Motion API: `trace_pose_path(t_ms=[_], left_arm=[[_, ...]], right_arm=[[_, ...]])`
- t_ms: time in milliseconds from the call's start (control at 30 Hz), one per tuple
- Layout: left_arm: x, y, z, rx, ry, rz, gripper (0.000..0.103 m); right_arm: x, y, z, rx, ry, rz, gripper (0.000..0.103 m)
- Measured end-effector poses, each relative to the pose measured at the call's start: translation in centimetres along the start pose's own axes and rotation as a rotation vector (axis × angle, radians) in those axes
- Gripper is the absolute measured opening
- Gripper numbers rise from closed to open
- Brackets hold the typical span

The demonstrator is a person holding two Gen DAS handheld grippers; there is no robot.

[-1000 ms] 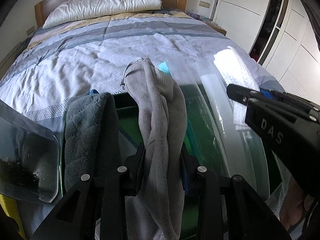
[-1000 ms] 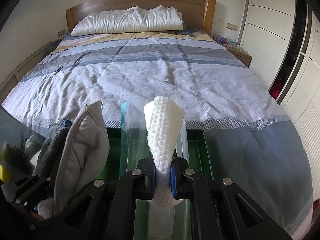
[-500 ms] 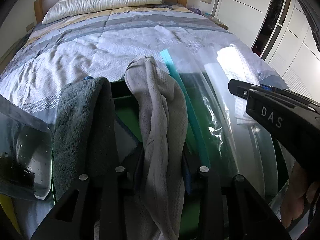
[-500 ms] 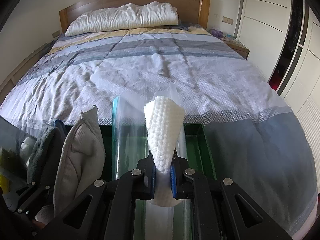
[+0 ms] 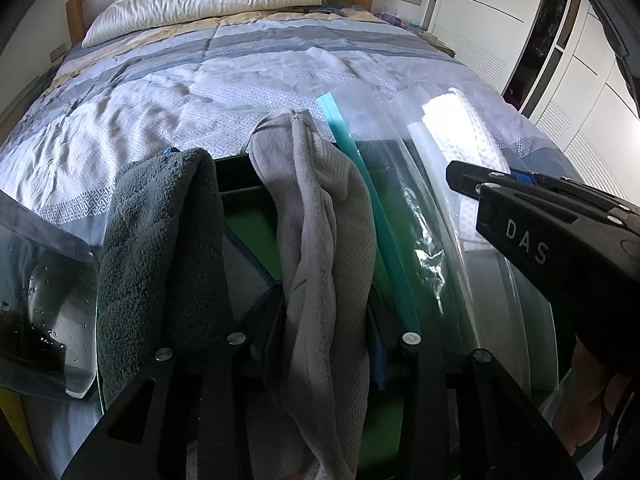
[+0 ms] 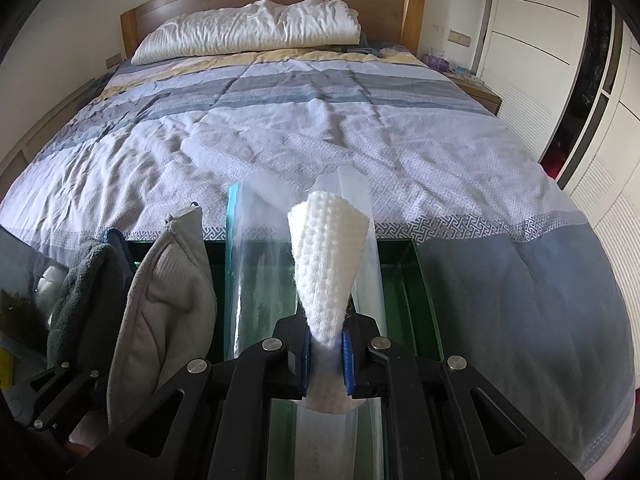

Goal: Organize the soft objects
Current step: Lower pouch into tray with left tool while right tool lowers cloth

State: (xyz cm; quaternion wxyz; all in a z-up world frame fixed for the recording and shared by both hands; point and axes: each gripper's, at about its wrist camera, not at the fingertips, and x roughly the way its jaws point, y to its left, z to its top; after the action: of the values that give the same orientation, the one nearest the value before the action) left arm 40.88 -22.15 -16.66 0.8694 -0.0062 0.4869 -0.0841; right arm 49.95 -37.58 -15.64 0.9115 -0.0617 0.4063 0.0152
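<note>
My left gripper (image 5: pixel 324 320) has a light grey towel (image 5: pixel 320 208) hanging between its fingers; the pads still press on it while the jaws are opening. A dark grey towel (image 5: pixel 160 248) is draped just to its left. My right gripper (image 6: pixel 326 354) is shut on a white knitted cloth (image 6: pixel 324 264), together with a clear zip bag (image 6: pixel 260 272) that has a teal strip. Both hang over a green bin (image 6: pixel 404 280) at the foot of the bed. The right gripper (image 5: pixel 520 196) also shows from the side in the left wrist view, with a hand below it.
A bed (image 6: pixel 320 128) with a striped quilt and a white pillow (image 6: pixel 248 32) fills the room ahead. White wardrobe doors (image 6: pixel 540 20) line the right side. A clear, wet sheet (image 5: pixel 40 300) stands at the far left.
In the left wrist view the bag's teal strip has come into sight beside the light grey towel. Both cloths remain between the jaws, and the hands have hardly moved.
</note>
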Motion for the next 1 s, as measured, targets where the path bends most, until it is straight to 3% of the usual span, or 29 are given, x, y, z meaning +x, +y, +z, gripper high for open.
trace_pose_path(t_ms=[533,700,1000], left_arm=[[-0.01,0.14,0.00,-0.006,-0.014,0.007,0.035],[-0.11,0.15,-0.02,-0.007,-0.018,0.009,0.041],[-0.29,0.19,0.10,-0.004,-0.025,0.014,0.041]], right_arm=[[-0.14,0.04,-0.09,-0.021,0.003,0.000,0.019],[-0.15,0.26,-0.01,-0.031,0.004,0.000,0.030],[-0.21,0.55,0.16,-0.058,0.008,0.002,0.030]])
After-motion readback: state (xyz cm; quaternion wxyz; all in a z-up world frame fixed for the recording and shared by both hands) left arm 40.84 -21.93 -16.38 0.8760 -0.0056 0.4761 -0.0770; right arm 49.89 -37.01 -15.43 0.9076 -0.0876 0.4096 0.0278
